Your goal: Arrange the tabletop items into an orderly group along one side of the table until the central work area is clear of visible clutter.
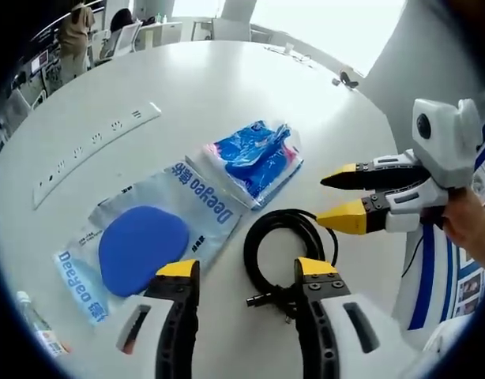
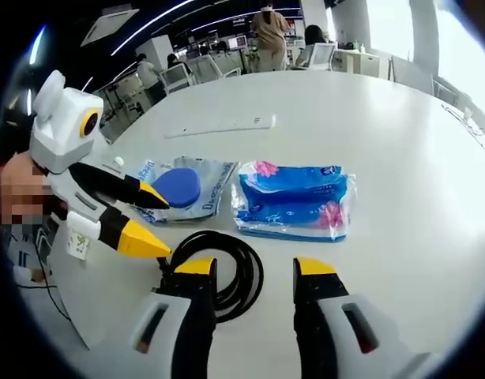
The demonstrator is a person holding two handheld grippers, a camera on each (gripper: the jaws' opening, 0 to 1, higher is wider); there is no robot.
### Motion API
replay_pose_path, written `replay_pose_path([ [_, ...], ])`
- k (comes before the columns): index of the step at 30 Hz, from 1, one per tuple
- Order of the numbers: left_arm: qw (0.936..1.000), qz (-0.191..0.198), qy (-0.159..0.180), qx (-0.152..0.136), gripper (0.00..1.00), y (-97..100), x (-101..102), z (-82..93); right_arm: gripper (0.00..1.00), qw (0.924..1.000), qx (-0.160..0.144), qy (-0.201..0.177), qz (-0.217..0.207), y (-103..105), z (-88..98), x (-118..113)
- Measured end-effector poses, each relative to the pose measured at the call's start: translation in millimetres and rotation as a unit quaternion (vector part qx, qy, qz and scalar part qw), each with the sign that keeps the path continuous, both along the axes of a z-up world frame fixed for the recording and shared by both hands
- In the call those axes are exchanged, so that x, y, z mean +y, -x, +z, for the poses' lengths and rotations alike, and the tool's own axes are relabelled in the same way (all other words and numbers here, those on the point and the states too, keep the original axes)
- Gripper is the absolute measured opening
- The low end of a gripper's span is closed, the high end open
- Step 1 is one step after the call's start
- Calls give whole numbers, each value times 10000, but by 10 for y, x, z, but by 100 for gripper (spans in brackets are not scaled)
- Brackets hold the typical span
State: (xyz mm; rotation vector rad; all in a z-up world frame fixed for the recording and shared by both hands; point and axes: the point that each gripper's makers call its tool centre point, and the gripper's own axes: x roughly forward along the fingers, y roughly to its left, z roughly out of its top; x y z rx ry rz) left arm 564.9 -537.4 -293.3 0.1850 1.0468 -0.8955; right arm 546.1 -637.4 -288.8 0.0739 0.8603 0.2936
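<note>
Coiled black cable (image 1: 286, 253), crinkled blue packet (image 1: 257, 160)

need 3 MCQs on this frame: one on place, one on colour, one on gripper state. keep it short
1. Where does the coiled black cable lie?
A. On top of the tissue pack
B. On the table, just ahead of the left gripper
C. Beside the white power strip

2. What colour is the round disc inside the clear Deeyeo bag?
A. Blue
B. Red
C. Green

3. How does the right gripper stand?
A. Shut on the cable
B. Shut on the bag
C. Open, holding nothing

Answers:
1 B: the coil sits by the left gripper's yellow-tipped fingers.
2 A: the disc shows solid blue through the plastic.
3 C: its fingers stand apart with bare table between them.
</note>
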Motion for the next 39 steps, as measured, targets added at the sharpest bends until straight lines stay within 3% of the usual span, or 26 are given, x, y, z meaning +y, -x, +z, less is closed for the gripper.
replay_pose_path([
  [18,9997,-3,92,-228,65,-10,127,217,53,9997,-194,42,171,-14,238,49],
  [39,9979,133,435,-470,87,41,309,537,64,9976,-462,4,525,8,521,229],
])
